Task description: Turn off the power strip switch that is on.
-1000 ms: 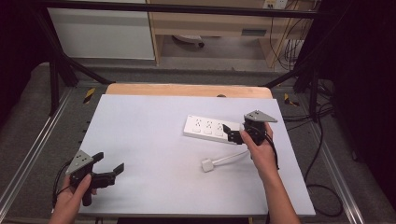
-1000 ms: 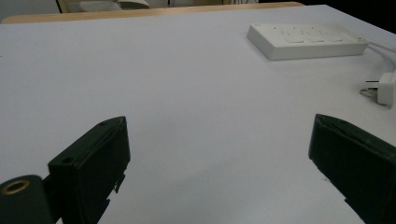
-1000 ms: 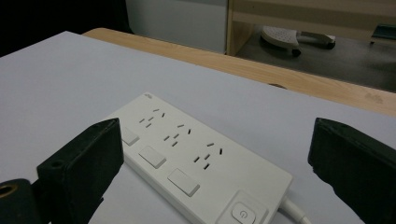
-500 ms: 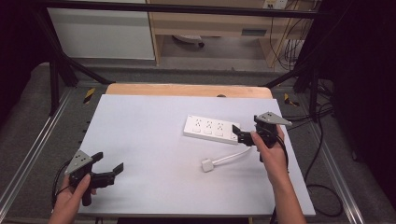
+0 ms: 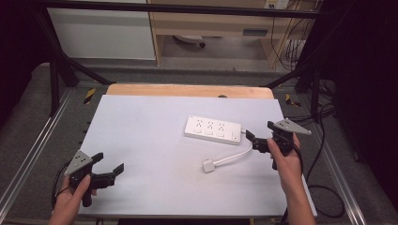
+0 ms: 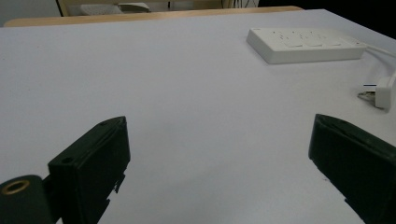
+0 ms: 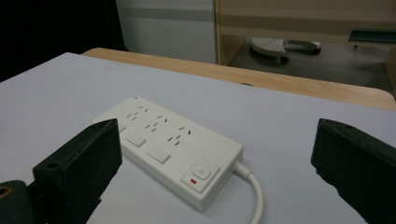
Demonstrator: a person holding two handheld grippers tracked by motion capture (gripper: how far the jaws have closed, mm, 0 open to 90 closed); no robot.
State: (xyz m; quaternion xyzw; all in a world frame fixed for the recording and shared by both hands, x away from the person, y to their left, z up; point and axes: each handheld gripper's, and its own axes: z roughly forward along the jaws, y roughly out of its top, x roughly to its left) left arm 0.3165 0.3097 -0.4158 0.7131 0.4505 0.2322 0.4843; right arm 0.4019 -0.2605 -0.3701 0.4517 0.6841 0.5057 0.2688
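White plastic made up the power strip (image 5: 214, 130), which lay flat on the pale table (image 5: 141, 140), a bit to the right of the middle and toward the far side. Its cord (image 5: 234, 154) came out of the right end, bent back toward the near side, and ended in a small white plug (image 5: 209, 165) lying on the table.

The right gripper (image 5: 254, 140) sat just beside the strip's right end, near where the cord came out. Its jaws were spread wide apart and held nothing. In the right gripper view the strip (image 7: 170, 147) lay between the two black jaws, with its round button and little red mark at the close end.

The left gripper (image 5: 109, 169) rested at the near left corner of the table, well apart from the strip. Its jaws were spread wide too, with nothing between them. In the left gripper view the strip (image 6: 306, 44) and the plug (image 6: 380, 92) were far off to the right.

It looked like the right gripper was lining up on the strip or its cord. To do that well, it should come in low and straight, keep the jaws open until one was on each side, then squeeze slowly so the strip would not slide. The left gripper could come over to hold the strip in place.
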